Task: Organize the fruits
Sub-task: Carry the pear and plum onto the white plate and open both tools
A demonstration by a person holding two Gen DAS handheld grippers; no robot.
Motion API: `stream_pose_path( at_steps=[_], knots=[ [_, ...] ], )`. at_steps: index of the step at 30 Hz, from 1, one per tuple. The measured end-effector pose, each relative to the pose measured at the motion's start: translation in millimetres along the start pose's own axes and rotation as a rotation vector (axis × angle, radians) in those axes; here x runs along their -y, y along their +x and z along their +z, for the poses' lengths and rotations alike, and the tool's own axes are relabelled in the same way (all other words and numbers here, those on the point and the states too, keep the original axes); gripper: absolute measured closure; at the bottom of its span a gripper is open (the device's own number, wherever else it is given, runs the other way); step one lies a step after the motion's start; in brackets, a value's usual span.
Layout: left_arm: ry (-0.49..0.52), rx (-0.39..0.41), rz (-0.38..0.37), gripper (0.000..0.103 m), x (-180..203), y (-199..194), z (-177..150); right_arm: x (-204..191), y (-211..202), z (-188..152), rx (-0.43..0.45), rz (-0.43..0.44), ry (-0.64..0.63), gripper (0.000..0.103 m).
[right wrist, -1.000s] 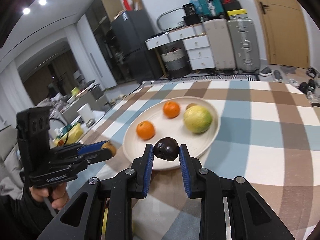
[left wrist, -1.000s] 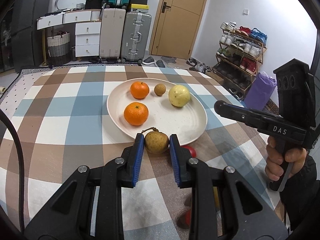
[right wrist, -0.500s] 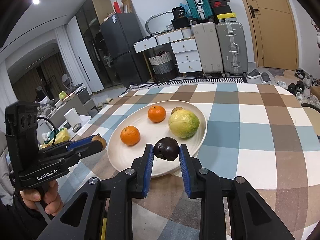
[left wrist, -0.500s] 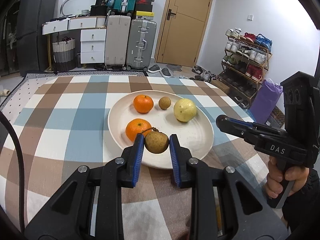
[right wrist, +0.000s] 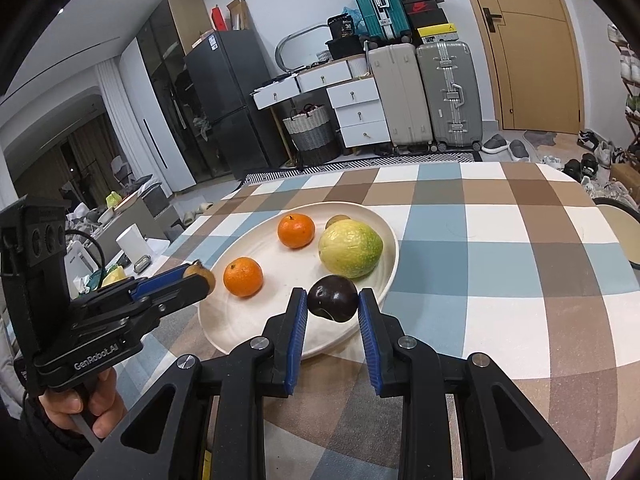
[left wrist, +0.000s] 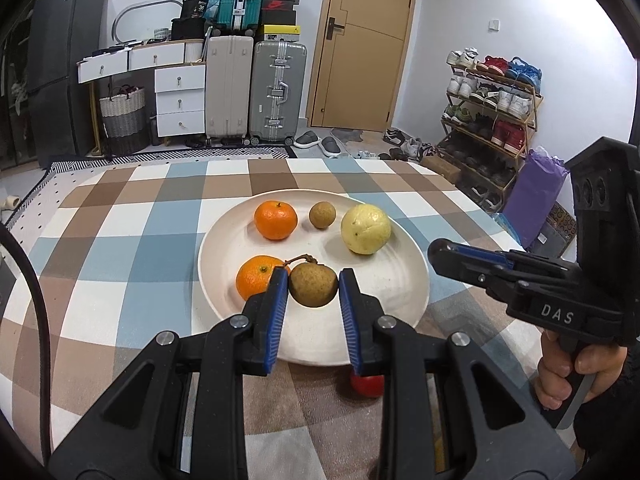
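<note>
A cream plate (left wrist: 404, 280) on the checked tablecloth holds two oranges (left wrist: 276, 220), a small brown fruit (left wrist: 322, 215) and a yellow-green guava (left wrist: 365, 229). My left gripper (left wrist: 313, 290) is shut on a brown stemmed fruit (left wrist: 313, 285) and holds it over the plate's near part, beside the front orange (left wrist: 254, 280). My right gripper (right wrist: 333, 300) is shut on a dark purple fruit (right wrist: 333, 298) above the plate's (right wrist: 240, 320) near right rim, close to the guava (right wrist: 350, 248). The right gripper also shows in the left wrist view (left wrist: 440, 250).
A red fruit (left wrist: 366, 386) lies on the cloth under my left gripper, just off the plate. Suitcases (left wrist: 276, 92), drawers (left wrist: 180, 100) and a shoe rack (left wrist: 492, 120) stand beyond the table. The table's far edge runs behind the plate.
Both grippers have moved forward over the plate with their fruits still held. The brown fruit went from the plate's near rim to above its inside.
</note>
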State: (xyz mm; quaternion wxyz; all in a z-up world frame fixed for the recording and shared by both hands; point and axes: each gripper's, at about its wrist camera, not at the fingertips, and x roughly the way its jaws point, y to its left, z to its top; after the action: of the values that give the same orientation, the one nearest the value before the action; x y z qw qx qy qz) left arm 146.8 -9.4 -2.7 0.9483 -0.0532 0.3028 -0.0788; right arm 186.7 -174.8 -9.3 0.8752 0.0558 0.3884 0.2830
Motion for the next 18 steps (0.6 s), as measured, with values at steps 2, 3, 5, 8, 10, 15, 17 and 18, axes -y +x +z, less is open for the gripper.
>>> stream_pose_path(
  at_steps=[2,3,5,8,10,15,17,18],
  knots=[
    [0.003,0.000,-0.001,0.080,1,1,-1,-1,1,0,-0.004,-0.004,-0.005,0.076],
    [0.006,-0.001,0.002,0.080,1,2,-2,-2,1,0,-0.006,-0.004,-0.009,0.076],
    [0.014,-0.004,0.011,0.080,2,3,-4,-4,2,0,-0.010,-0.006,-0.016,0.076],
    [0.016,-0.008,0.015,0.080,3,4,-4,-8,4,0,-0.018,-0.005,-0.037,0.076],
    [0.022,-0.007,0.021,0.080,4,4,-4,-10,7,0,-0.030,-0.006,-0.051,0.076],
    [0.055,-0.017,0.025,0.080,10,7,-5,-14,16,-1,-0.070,-0.008,-0.075,0.076],
    [0.066,-0.021,0.029,0.080,13,8,-5,-15,21,-1,-0.090,-0.007,-0.082,0.076],
    [0.071,-0.023,0.032,0.080,14,8,-5,-15,22,-2,-0.097,-0.007,-0.085,0.076]
  ],
)
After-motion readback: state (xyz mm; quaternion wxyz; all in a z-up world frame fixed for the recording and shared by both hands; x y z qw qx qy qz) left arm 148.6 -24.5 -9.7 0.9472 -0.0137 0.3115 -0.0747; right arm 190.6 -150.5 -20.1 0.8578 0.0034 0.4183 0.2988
